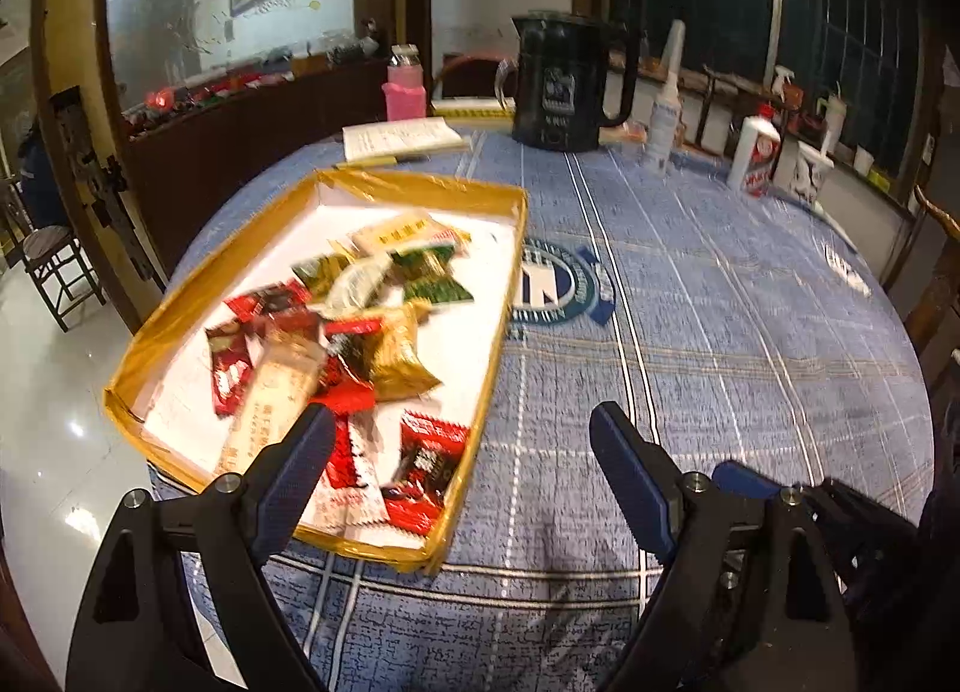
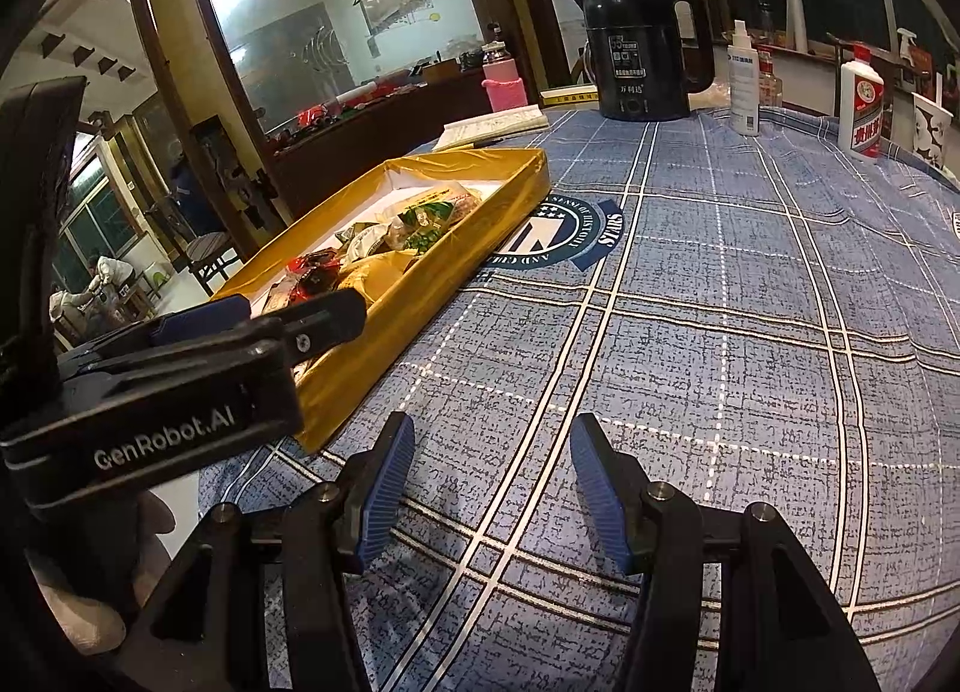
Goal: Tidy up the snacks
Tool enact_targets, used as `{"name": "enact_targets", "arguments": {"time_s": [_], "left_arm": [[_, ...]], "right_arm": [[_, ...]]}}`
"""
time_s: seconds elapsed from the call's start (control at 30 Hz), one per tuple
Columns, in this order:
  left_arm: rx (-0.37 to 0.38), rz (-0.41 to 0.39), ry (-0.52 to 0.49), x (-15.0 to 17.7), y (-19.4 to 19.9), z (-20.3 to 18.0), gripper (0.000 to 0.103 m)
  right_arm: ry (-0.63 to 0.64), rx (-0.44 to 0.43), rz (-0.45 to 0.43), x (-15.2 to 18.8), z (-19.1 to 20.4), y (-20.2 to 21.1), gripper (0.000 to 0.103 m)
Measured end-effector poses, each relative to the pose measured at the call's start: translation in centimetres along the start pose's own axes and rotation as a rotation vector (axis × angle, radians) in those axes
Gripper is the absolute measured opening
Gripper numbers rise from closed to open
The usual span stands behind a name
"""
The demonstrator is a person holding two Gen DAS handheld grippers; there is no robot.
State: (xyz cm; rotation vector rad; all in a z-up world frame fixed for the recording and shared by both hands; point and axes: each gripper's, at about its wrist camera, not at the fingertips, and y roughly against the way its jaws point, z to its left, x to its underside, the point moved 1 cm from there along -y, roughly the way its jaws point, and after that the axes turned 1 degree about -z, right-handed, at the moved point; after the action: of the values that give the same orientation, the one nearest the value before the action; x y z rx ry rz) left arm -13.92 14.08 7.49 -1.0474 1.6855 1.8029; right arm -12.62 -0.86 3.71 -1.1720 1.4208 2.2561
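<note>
A gold-edged cardboard tray (image 1: 510, 266) lies on the left of the table and holds several snack packets (image 1: 360, 326) in red, green, gold and white wrappers. It also shows in the right wrist view (image 2: 420, 296), with the snack packets (image 2: 384, 242) inside. My left gripper (image 1: 462, 428) is open and empty, above the tray's near right corner. Its body shows in the right wrist view (image 2: 150, 392) beside the tray. My right gripper (image 2: 492, 440) is open and empty, low over the bare blue checked tablecloth (image 2: 720, 332) to the right of the tray.
At the table's far side stand a black kettle (image 1: 564, 86), a pink bottle (image 1: 405, 86), a notebook (image 1: 402, 137), a white spray bottle (image 1: 666, 110), a white liquor bottle (image 1: 756, 155) and a paper cup (image 2: 930, 131). A chair (image 1: 54, 266) stands on the left floor.
</note>
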Motion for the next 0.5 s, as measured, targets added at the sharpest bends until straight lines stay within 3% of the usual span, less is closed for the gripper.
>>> {"name": "enact_targets", "arguments": {"time_s": [0.17,0.23,0.33,0.5], "left_arm": [[-0.102,-0.263,0.040,-0.4,4.9,1.0,0.087],[-0.120,-0.329,0.059,-0.3,6.6,1.5,0.090],[-0.100,-0.327,0.079,0.0,6.9,2.2,0.094],[-0.096,-0.174,0.084,-0.1,4.5,2.4,0.096]], "right_arm": [[0.010,-0.018,-0.055,0.0,0.3,1.2,0.056],[0.024,-0.020,-0.086,-0.1,0.7,1.8,0.056],[0.055,-0.018,-0.114,-0.1,1.4,2.4,0.057],[0.108,-0.016,-0.112,-0.1,2.3,2.2,0.059]]}}
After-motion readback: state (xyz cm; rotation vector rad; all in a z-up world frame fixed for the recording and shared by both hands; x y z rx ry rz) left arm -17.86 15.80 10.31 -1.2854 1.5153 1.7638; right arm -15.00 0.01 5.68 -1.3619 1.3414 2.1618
